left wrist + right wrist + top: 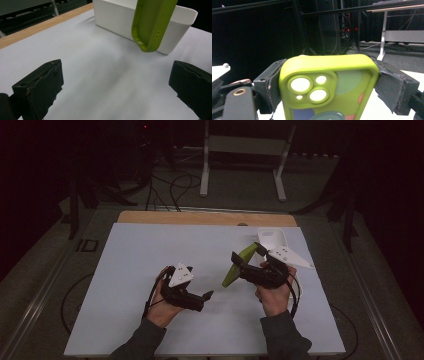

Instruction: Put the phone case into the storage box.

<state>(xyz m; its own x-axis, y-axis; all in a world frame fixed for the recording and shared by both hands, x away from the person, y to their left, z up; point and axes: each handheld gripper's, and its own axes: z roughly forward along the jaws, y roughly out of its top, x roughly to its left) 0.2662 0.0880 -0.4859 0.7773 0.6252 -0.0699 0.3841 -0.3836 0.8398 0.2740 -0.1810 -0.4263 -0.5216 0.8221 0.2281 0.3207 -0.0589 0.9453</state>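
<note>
Right gripper point(239, 261) clamping green phone case point(239, 265) across its width, holding it above table, long axis tilting toward white bin point(272, 239). Left gripper point(207, 295) hovering jaws apart, empty, case lying ahead-right.

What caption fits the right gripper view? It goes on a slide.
Right tool clamps a lime-green phone case by its sides, camera cutouts facing the lens.

**Layout, tabletop**

I see the phone case point(239, 265) clamped in my R gripper point(245, 257), above the mat point(150, 270), w/ the tub point(272, 239) just behind it. L gripper point(207, 295) sits left, apart.
</note>
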